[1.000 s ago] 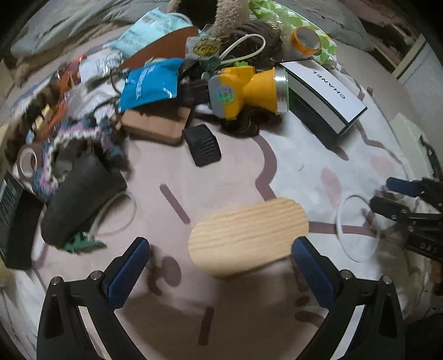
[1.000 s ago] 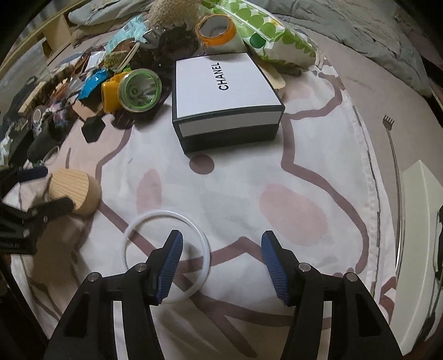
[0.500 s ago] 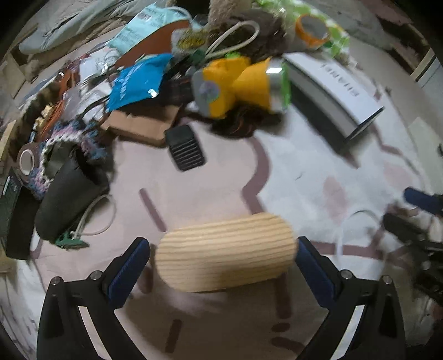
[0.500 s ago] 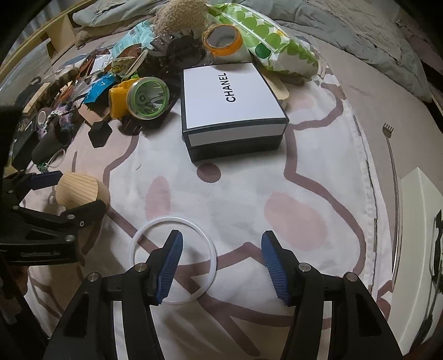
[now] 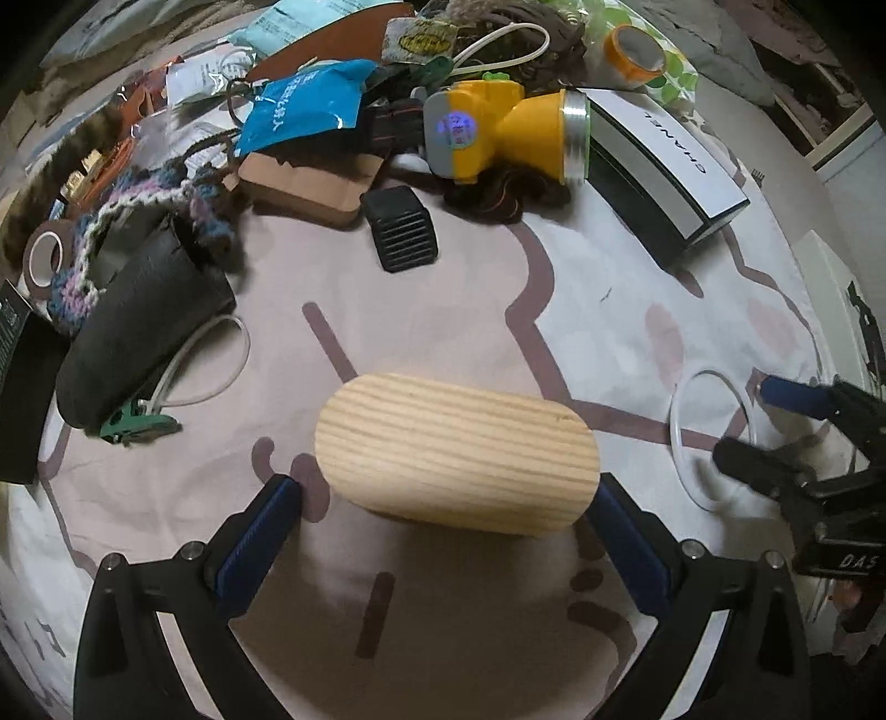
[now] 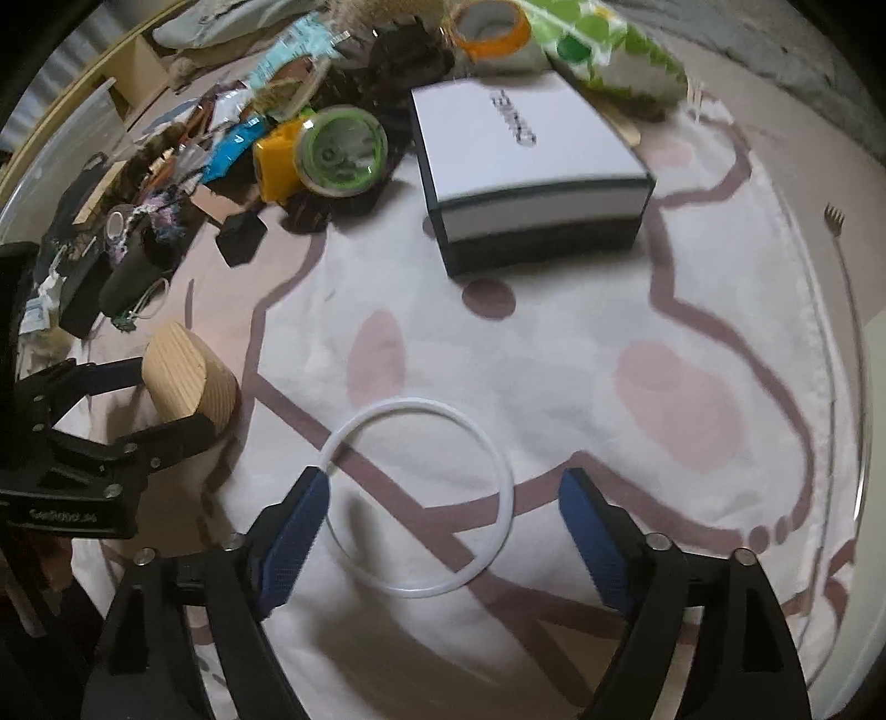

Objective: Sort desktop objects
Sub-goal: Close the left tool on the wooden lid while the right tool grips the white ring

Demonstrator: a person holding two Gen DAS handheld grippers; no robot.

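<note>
A rounded pale wooden block (image 5: 457, 451) lies on the patterned cloth. My left gripper (image 5: 443, 487) is open and straddles it end to end; its right pad sits close against the block, while a small gap shows at the left pad. The right wrist view shows the same block (image 6: 183, 382) between those black fingers. A thin white ring (image 6: 421, 401) lies flat on the cloth, and my right gripper (image 6: 443, 487) hangs over it. Its jaws are opening, the ring lies between them, and the pads do not press on it. The left wrist view shows the ring (image 5: 673, 426) and the right gripper (image 5: 742, 421) at the far right.
A black-and-white box (image 6: 526, 166) stands beyond the ring. A yellow flashlight (image 5: 498, 133), a small black ribbed pad (image 5: 401, 227), a black tube (image 5: 144, 327) and a heap of packets crowd the far left. An orange tape roll (image 6: 487, 25) and a back scratcher (image 6: 841, 260) lie further off.
My left gripper has closed in on the wooden block, which now sits between its fingers. The right gripper's jaws have spread wider and shifted over the white ring.
</note>
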